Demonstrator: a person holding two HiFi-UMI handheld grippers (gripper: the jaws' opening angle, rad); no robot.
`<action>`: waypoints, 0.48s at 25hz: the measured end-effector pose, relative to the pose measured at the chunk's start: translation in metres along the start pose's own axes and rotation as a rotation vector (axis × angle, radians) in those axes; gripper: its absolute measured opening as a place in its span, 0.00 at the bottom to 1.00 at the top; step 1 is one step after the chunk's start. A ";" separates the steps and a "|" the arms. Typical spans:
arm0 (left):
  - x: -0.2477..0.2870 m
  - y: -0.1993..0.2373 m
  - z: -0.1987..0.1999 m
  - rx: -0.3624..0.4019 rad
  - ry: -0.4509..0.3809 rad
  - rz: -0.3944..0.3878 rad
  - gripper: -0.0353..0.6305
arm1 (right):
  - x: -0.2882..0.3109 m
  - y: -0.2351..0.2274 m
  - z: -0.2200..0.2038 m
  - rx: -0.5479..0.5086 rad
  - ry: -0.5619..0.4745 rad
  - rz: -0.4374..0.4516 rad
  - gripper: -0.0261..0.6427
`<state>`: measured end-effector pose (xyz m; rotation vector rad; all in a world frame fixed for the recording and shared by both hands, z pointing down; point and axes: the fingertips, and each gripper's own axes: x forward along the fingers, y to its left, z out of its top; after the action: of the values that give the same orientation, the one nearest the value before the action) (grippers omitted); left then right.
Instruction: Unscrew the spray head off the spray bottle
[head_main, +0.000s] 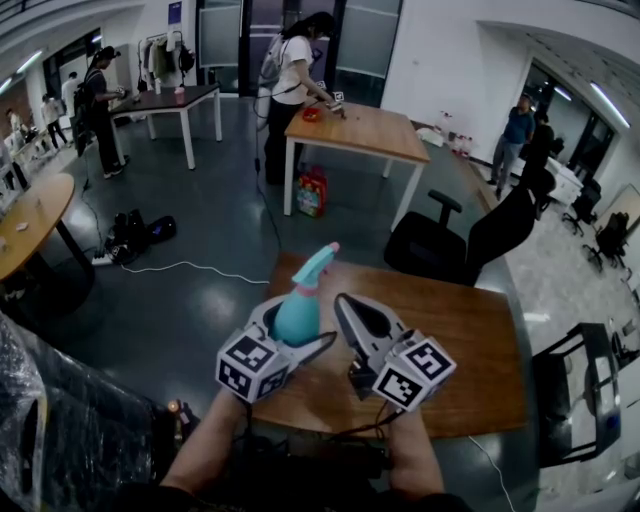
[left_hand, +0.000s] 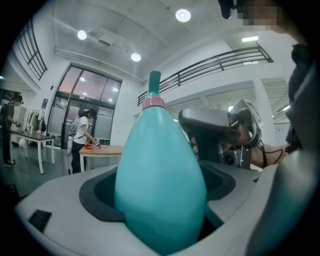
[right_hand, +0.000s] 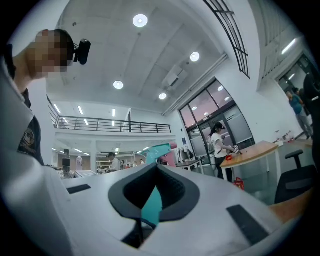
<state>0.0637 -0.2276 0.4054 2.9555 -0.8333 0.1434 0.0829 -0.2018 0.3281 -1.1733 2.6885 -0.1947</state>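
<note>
My left claw (head_main: 298, 335) pinches the spray bottle (left_hand: 160, 175) steady, its spray head (head_main: 316, 266) above it. My right claw (head_main: 343, 303) hangs alongside, pressed together, empty.

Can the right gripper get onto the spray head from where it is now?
Probably yes: the spray head stands clear above the left gripper, which clamps the bottle, and nothing lies between. The right gripper is shut, so open it first.

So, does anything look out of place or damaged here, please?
Nothing stands out: the left tool grips the spray bottle, its spray head on, no spill visible; the right tool is shut beside it.
</note>
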 end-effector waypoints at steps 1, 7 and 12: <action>0.000 0.002 -0.003 0.009 0.009 0.010 0.72 | 0.002 0.004 0.001 -0.001 -0.002 0.010 0.05; 0.003 0.004 -0.012 0.084 0.045 0.066 0.72 | 0.014 0.016 -0.003 0.001 0.033 0.057 0.21; 0.006 -0.001 -0.014 0.150 0.055 0.086 0.72 | 0.019 0.015 -0.008 0.022 0.046 0.043 0.25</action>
<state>0.0679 -0.2285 0.4194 3.0371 -0.9837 0.3039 0.0581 -0.2054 0.3303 -1.1171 2.7408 -0.2474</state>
